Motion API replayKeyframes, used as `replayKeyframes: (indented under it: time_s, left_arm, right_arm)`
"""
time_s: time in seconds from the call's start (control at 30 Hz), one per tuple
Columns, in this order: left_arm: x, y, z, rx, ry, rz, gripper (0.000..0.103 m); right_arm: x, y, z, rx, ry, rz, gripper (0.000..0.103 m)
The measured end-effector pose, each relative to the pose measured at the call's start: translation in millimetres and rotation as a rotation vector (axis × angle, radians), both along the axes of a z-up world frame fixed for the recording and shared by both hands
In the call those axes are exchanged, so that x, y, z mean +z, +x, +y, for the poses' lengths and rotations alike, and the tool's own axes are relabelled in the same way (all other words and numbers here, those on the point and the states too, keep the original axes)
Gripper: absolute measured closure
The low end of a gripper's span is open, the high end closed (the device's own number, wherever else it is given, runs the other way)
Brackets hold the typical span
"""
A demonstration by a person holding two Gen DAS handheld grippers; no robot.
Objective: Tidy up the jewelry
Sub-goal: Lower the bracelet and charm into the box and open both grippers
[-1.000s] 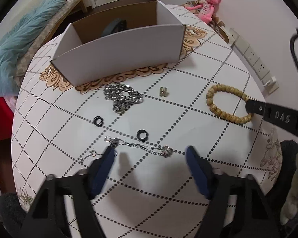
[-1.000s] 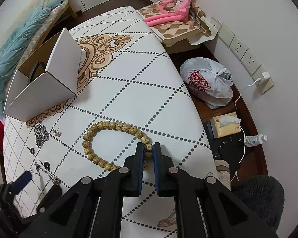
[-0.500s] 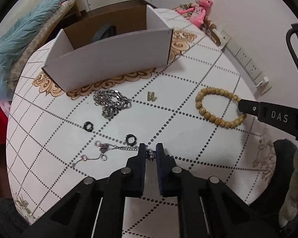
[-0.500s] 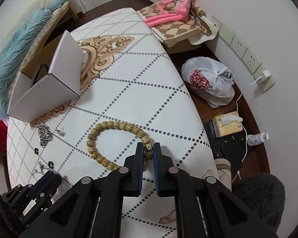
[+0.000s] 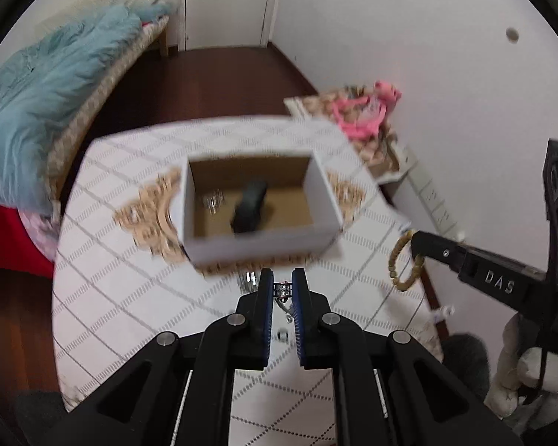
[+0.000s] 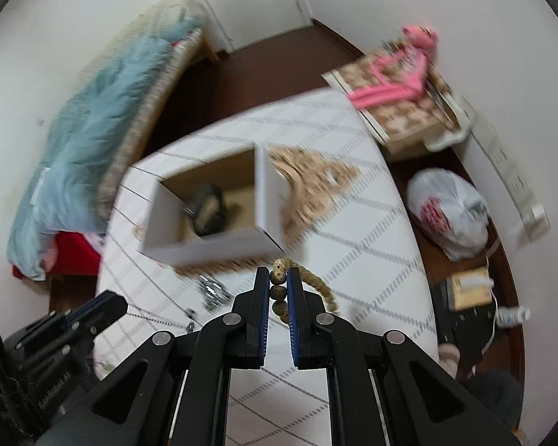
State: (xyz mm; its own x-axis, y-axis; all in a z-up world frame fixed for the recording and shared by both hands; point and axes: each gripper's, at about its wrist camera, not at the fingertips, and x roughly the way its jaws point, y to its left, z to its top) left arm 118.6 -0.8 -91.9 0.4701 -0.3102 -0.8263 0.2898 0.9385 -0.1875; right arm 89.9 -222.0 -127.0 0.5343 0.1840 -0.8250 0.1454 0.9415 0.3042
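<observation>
Mid-task. Left gripper (image 5: pixel 282 287) was clamped on one thin silver chain (image 5: pixel 281 290), lifted clear of the table (image 5: pixel 130 297). Right gripper (image 6: pixel 278 285) was clamped on one wooden bead bracelet (image 6: pixel 279 275), also airborne. Both sat short of the one cardboard box (image 5: pixel 256 245). The box already held one dark item plus something small and shiny. One chunky chain (image 6: pixel 212 293) and small bits, blurred beyond counting, were left on the table.

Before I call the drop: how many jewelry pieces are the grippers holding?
2. A thin chain hangs pinched in the left gripper; the wooden bead bracelet is clamped in the right gripper. Other pieces on the table are too blurred to count.
</observation>
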Motion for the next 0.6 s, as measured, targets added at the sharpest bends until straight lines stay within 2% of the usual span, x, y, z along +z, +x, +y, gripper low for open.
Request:
replayKeyframes:
  time_s: [0.13, 0.27, 0.37, 0.6]
  left_arm:
    - [35.3, 27.5, 8.1, 0.014, -0.035, -0.053, 0.096]
    - [57.2, 64.1, 11.2, 0.021, -0.027, -0.091, 0.096]
    - [56.1, 88.6, 10.7, 0.021, -0.014, -0.076, 0.096]
    - [26.5, 126.5, 9.5, 0.026, 0.036, -0.007, 0.096]
  right_arm:
    - [37.7, 24.8, 11.6, 0.052, 0.003, -0.060, 0.094]
    - [58.8, 59.6, 24.8, 0.097, -0.008, -0.079, 0.094]
    - [58.6, 88.0, 34.3, 0.125, -0.016, -0.053, 0.094]
    - [20.2, 150.5, 41.0, 0.145, -0.009, 0.081, 0.094]
